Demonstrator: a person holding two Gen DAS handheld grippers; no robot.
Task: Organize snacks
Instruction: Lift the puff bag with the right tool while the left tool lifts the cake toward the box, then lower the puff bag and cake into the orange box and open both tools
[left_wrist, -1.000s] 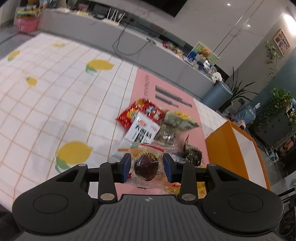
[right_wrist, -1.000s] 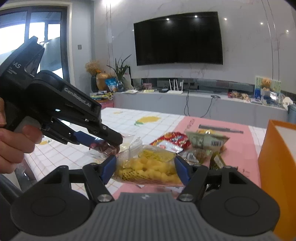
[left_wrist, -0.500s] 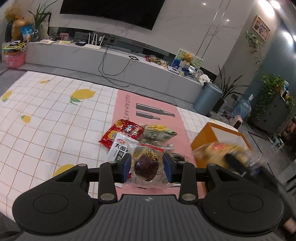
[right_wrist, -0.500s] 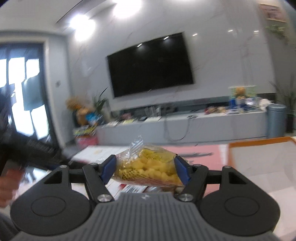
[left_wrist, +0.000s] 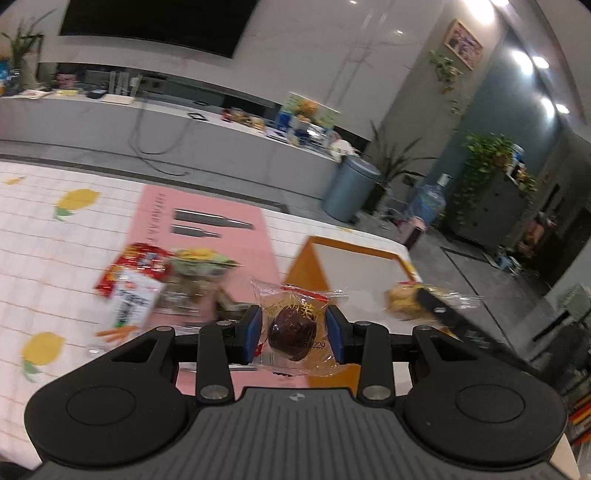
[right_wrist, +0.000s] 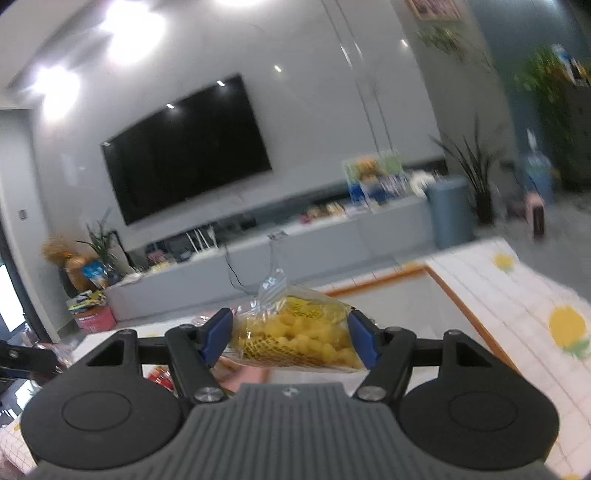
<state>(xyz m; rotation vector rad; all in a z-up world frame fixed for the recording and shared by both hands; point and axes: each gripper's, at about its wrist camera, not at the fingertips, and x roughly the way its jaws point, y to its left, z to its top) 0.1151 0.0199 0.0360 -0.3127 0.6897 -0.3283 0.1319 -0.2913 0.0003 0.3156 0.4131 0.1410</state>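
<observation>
In the left wrist view, the left gripper (left_wrist: 293, 329) sat at lower centre of the frame, its blue pads closed narrowly on a clear wrapper holding a dark brown date-like sweet (left_wrist: 291, 334). Behind it, right of centre, stood an orange box (left_wrist: 308, 264) with a pale inside. At centre left, a blurred pile of snack packets (left_wrist: 147, 284) lay on a pink mat (left_wrist: 207, 210) over a lemon-print tablecloth (left_wrist: 55, 229). At centre right, blurred, the right gripper carried its bag over the box.

In the right wrist view, the right gripper (right_wrist: 290, 334) filled the lower centre, its jaws partly open and pressed on either side of a clear bag of yellow puffed snacks (right_wrist: 299, 332). The box rim (right_wrist: 399, 275) showed just behind the bag, right of centre. A dark television (right_wrist: 188, 147) hung on the wall, upper left.
</observation>
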